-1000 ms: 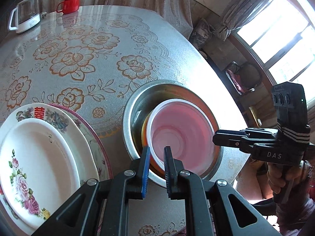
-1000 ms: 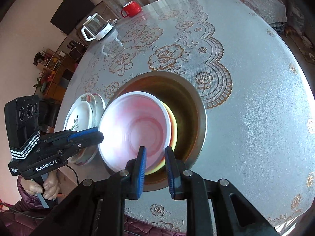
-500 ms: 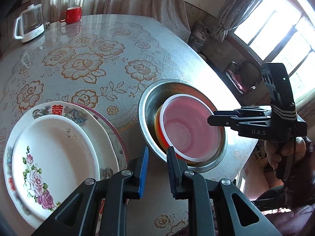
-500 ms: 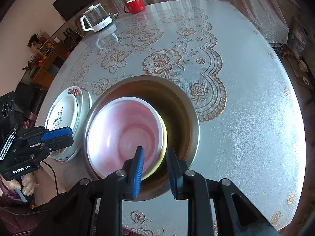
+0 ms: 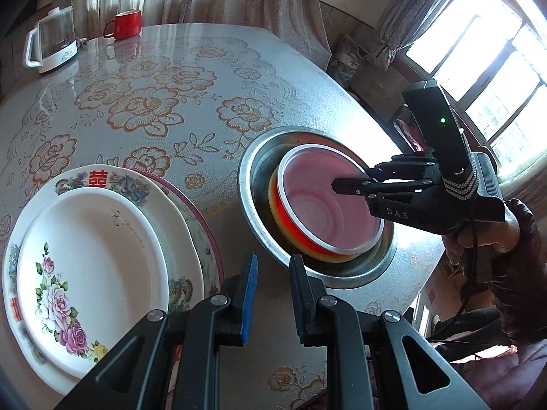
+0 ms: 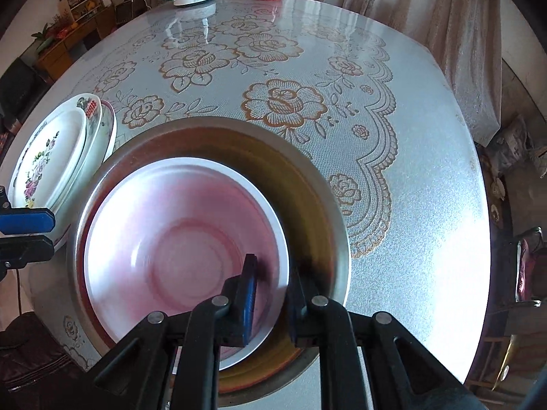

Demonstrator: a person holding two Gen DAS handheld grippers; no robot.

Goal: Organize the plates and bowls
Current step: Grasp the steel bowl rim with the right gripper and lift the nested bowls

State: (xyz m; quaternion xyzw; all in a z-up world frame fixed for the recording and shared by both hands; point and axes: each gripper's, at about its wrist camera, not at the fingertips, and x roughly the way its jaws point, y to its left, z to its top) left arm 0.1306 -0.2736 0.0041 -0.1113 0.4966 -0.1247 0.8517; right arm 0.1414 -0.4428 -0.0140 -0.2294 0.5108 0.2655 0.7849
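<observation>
A pink bowl (image 5: 328, 205) sits nested on a yellow bowl (image 5: 277, 212) inside a wide metal basin (image 5: 249, 177). A stack of flowered white plates (image 5: 89, 246) lies to its left. My left gripper (image 5: 271, 276) is open and empty, above the table between the plates and the basin. My right gripper (image 6: 271, 280) is open with its jaws straddling the pink bowl's near rim (image 6: 282, 239), one finger inside the bowl, one outside. It also shows in the left wrist view (image 5: 342, 184), over the bowl's right side.
A white kettle (image 5: 51, 44) and a red mug (image 5: 126, 24) stand at the table's far edge. The flowered tablecloth (image 5: 154, 102) covers the round table. The table edge runs just right of the basin. Curtains and a window are behind.
My left gripper has pulled back from the pink bowl's rim toward the plates. My right gripper has moved in over the bowl's rim. The bowls have stayed in the basin.
</observation>
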